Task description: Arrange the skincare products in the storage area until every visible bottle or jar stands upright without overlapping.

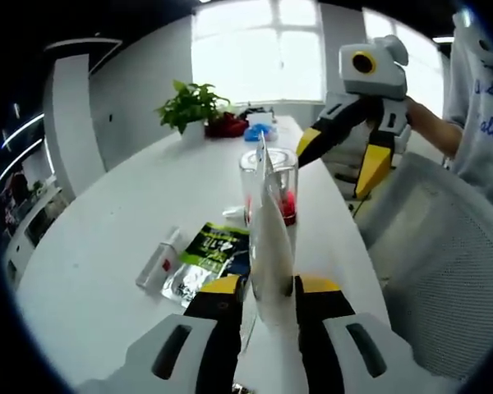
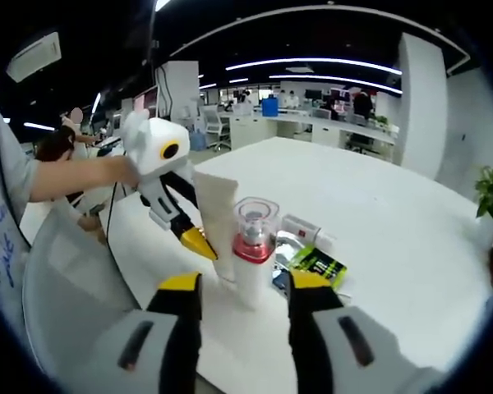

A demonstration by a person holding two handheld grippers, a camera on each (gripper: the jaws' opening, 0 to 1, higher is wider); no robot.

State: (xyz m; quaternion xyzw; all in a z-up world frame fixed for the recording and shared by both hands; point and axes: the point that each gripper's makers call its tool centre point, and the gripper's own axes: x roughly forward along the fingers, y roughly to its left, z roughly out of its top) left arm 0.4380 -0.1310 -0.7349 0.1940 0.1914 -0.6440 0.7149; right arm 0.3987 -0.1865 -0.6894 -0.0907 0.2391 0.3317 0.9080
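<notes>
The white tube [image 1: 271, 238] stands with its long axis upright, flat crimped end up, clamped low between the left gripper [image 1: 269, 297] jaws near the white table [image 1: 107, 246] edge. Just behind it stands a clear-capped bottle [image 2: 253, 246] with a red collar, upright. A small bottle [image 1: 158, 261] and green sachet [image 1: 209, 250] lie flat beside it. The right gripper [image 2: 240, 289] hangs apart, jaws spread wide, holding nothing.

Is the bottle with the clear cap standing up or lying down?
Standing up: the bottle with the clear cap rises straight from the white table.
</notes>
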